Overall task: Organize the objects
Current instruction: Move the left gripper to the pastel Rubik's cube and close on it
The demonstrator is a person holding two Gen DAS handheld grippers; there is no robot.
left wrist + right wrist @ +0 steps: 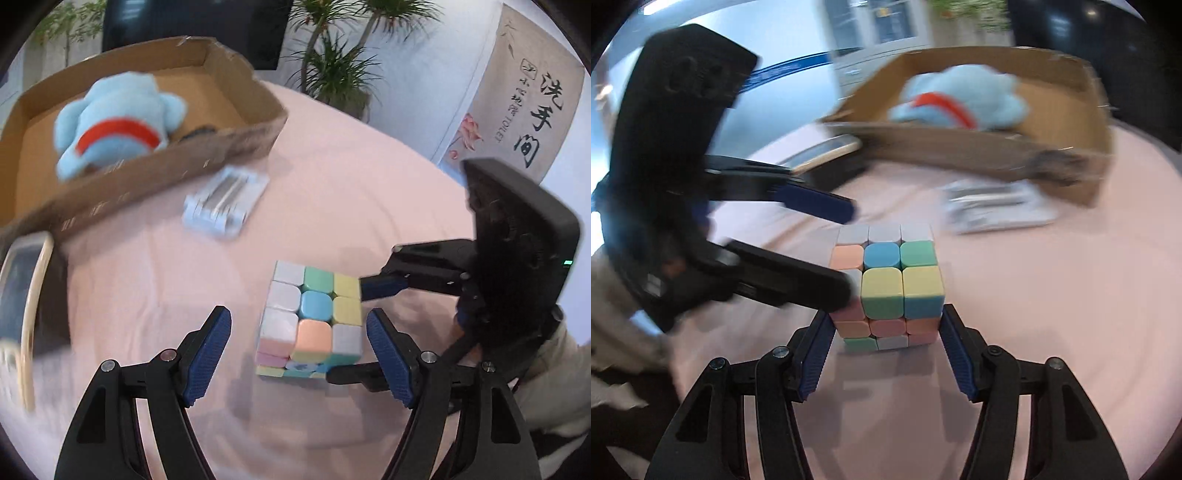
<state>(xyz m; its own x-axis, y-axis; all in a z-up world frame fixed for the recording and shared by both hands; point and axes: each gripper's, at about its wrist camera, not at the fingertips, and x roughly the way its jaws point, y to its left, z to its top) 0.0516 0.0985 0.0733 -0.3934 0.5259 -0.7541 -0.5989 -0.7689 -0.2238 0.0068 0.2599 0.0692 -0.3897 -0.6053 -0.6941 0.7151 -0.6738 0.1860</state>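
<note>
A pastel puzzle cube (312,319) (886,286) sits on the pink tablecloth. My right gripper (886,345) has a finger on each side of the cube, touching or nearly touching it; it also shows in the left wrist view (354,328). My left gripper (299,339) is open around the cube from another side and shows in the right wrist view (846,251). A cardboard box (207,147) (960,147) behind holds a blue plush toy (118,118) (960,96).
A white and silver folding stand (225,203) (993,203) lies in front of the box. A phone in a pale case (22,291) (823,151) lies to the left of the box. Potted plants (332,70) stand beyond the table.
</note>
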